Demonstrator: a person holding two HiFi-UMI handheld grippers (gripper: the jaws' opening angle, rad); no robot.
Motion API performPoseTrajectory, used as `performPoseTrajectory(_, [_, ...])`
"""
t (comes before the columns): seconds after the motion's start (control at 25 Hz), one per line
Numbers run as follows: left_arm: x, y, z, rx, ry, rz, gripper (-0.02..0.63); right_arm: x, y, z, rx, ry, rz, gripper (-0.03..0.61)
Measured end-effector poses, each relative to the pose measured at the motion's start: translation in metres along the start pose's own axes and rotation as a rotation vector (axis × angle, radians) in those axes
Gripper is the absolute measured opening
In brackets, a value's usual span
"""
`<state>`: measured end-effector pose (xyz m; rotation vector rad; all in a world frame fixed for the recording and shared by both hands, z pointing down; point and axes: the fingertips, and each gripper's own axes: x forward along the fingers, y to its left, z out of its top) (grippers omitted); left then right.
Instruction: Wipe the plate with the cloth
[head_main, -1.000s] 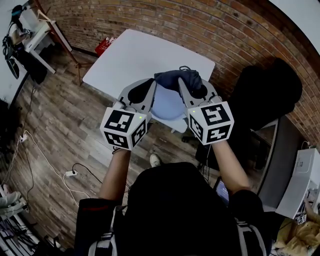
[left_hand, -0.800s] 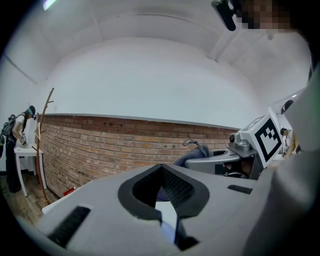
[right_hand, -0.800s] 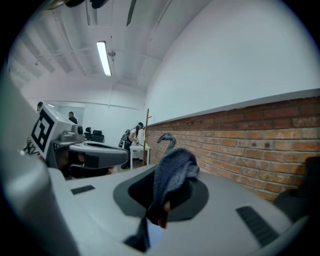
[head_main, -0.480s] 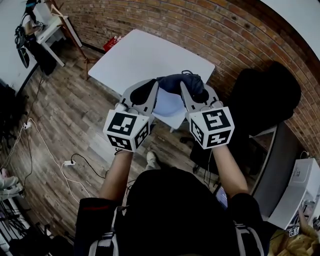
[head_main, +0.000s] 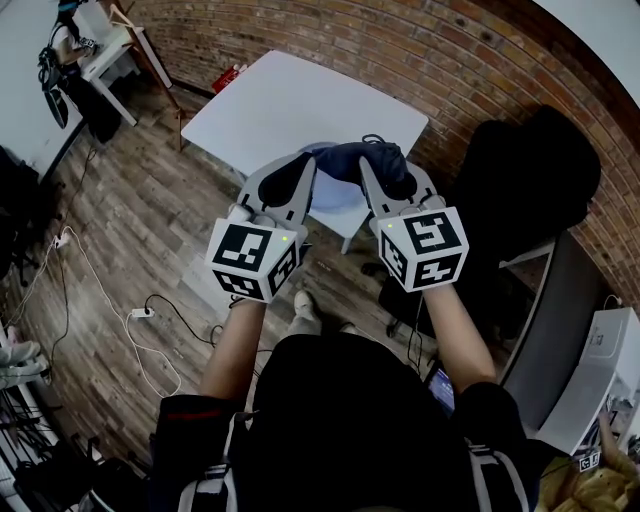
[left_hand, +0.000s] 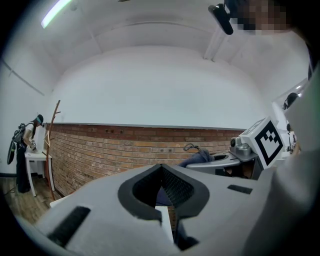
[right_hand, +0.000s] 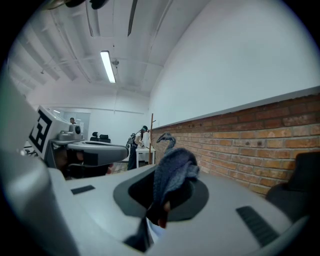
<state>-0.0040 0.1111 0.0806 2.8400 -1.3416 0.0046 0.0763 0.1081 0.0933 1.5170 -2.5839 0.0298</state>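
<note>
The left tongs (head_main: 298, 180) are pressed together on the near left rim of a pale blue plate (head_main: 335, 200), which hangs in the air between the two tools, just off the near edge of the white desk (head_main: 300, 95) and above the wooden floor (head_main: 150, 230). In the left gripper view the left tongs (left_hand: 162, 192) meet with only a thin pale strip of the plate (left_hand: 164, 220) showing between them. The right tongs (head_main: 378, 172) pinch a dark blue cloth (head_main: 355, 160), which is bunched over the far rim of the plate and lies against it. In the right gripper view the right tongs (right_hand: 160, 205) are clamped on the lower end of the cloth (right_hand: 172, 172), which stands up out of them in a crumpled fold with a small loop at its top. Both tools are held side by side, their marker cubes nearest the person and their tips pointing toward the brick wall (head_main: 430, 60). A black chair (head_main: 530, 190) stands to the right of the desk, against the wall, and a white cable (head_main: 120, 330) trails across the floor on the left. The toe of a shoe (head_main: 305, 305) shows on the floor below the plate.
</note>
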Motion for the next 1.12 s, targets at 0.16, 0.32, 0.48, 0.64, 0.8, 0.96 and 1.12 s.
performPoseTrajectory(0.16, [-0.008, -0.013, -0.002, 0.005, 0.005, 0.006, 0.020, -0.015, 0.001, -0.007, -0.014, 0.010, 0.003, 0.041])
performPoseTrajectory(0.32, [-0.016, -0.020, -0.001, 0.012, 0.007, 0.010, 0.020, -0.024, 0.006, -0.006, -0.011, 0.007, 0.005, 0.041])
performPoseTrajectory(0.48, [-0.022, -0.031, -0.005, 0.022, 0.011, 0.008, 0.020, -0.035, 0.011, -0.011, -0.009, 0.001, 0.008, 0.041])
performPoseTrajectory(0.64, [-0.025, -0.038, -0.005, 0.026, 0.010, 0.012, 0.020, -0.041, 0.011, -0.013, -0.011, -0.002, 0.013, 0.041])
performPoseTrajectory(0.8, [-0.025, -0.038, -0.008, 0.027, 0.011, 0.019, 0.020, -0.042, 0.009, -0.014, -0.012, -0.005, 0.014, 0.041])
performPoseTrajectory(0.96, [-0.031, -0.038, -0.009, 0.028, 0.012, 0.025, 0.020, -0.043, 0.015, -0.014, -0.013, -0.009, 0.021, 0.041])
performPoseTrajectory(1.12, [-0.031, -0.037, -0.009, 0.032, 0.013, 0.025, 0.020, -0.041, 0.016, -0.015, -0.012, -0.008, 0.029, 0.041])
